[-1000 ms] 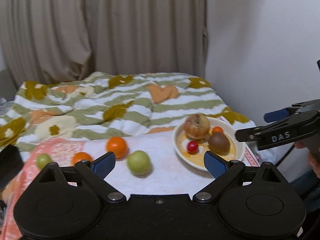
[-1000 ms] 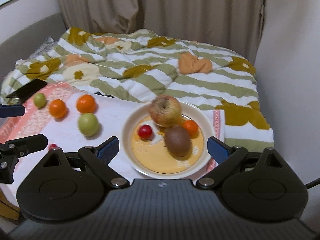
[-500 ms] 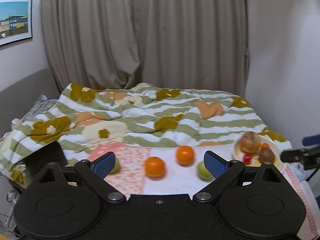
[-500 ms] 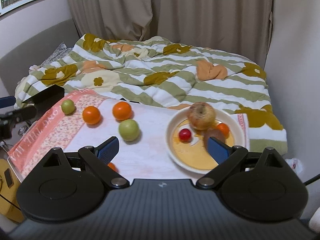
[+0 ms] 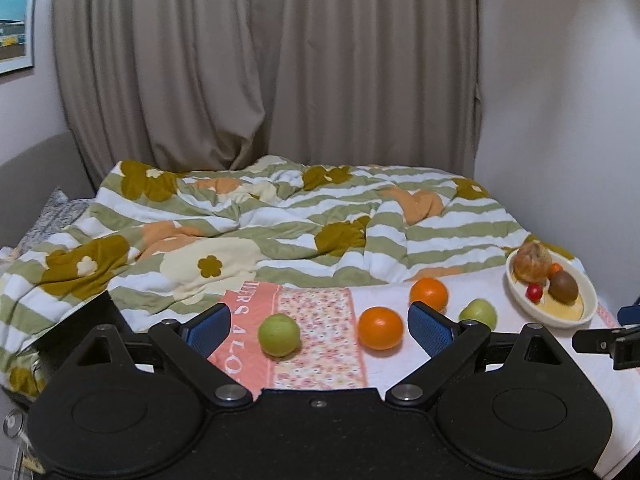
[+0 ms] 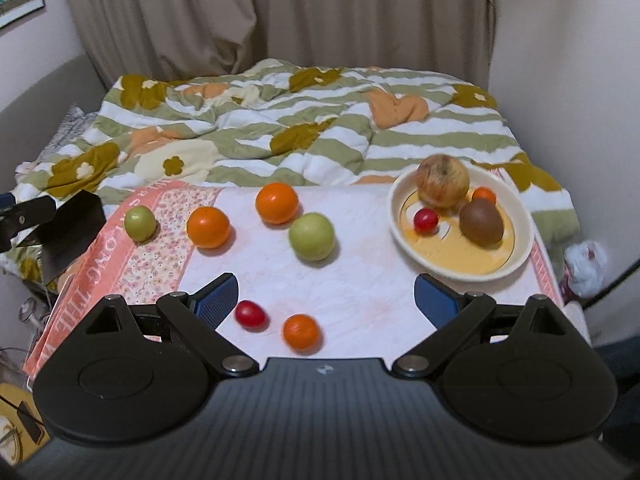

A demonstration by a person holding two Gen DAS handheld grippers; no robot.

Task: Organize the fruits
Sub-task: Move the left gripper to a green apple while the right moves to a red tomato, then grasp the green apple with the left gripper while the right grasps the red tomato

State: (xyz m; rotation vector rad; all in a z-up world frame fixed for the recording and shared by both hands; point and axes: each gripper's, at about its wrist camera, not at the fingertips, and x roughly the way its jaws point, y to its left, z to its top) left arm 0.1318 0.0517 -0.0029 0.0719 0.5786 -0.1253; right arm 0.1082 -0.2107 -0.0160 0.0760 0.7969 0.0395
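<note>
Both hand-held grippers (image 5: 319,326) (image 6: 326,298) wide open, empty; 2 oranges (image 6: 208,227) ahead

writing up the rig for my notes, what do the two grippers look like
Both are black handheld units. The left gripper has a smooth matte body; the right gripper has a ribbed grey-black body with a small white logo. Each has two round discs, angled black linkage arms with silver pivot screws, and textured blue pads on the fingers. No sleeves show; a dark cable runs at the right edge of the right wrist view.
</note>
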